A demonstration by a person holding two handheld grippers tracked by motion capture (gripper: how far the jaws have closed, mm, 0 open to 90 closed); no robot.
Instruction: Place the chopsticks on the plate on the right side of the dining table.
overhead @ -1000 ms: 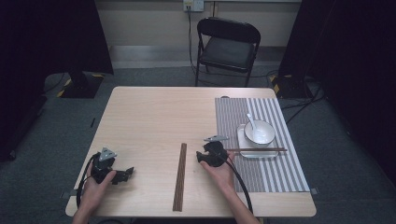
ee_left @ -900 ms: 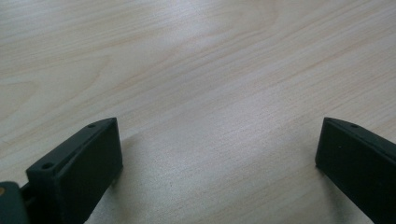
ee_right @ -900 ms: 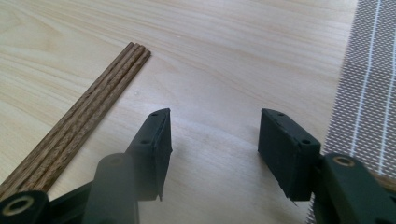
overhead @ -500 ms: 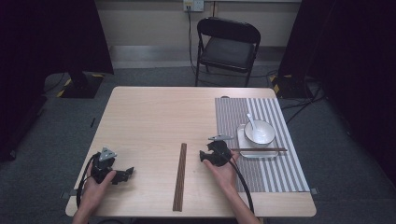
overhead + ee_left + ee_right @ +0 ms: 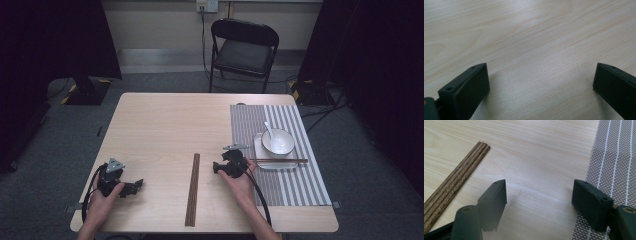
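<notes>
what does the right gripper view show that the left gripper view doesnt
The right gripper view has the bundle of brown chopsticks lying on the wood and the edge of the striped placemat, with the right tool open between them; its jaws have just been opening, nothing between them. The left gripper view adds the left tool, also open. Both share the bare wooden table.

The brown wooden chopsticks [image 5: 192, 189] lie flat as a tight parallel bundle on the worktop [image 5: 160, 130], left of the striped placemat [image 5: 280, 165], ends aligned, pointing lengthwise away from the person.
</notes>
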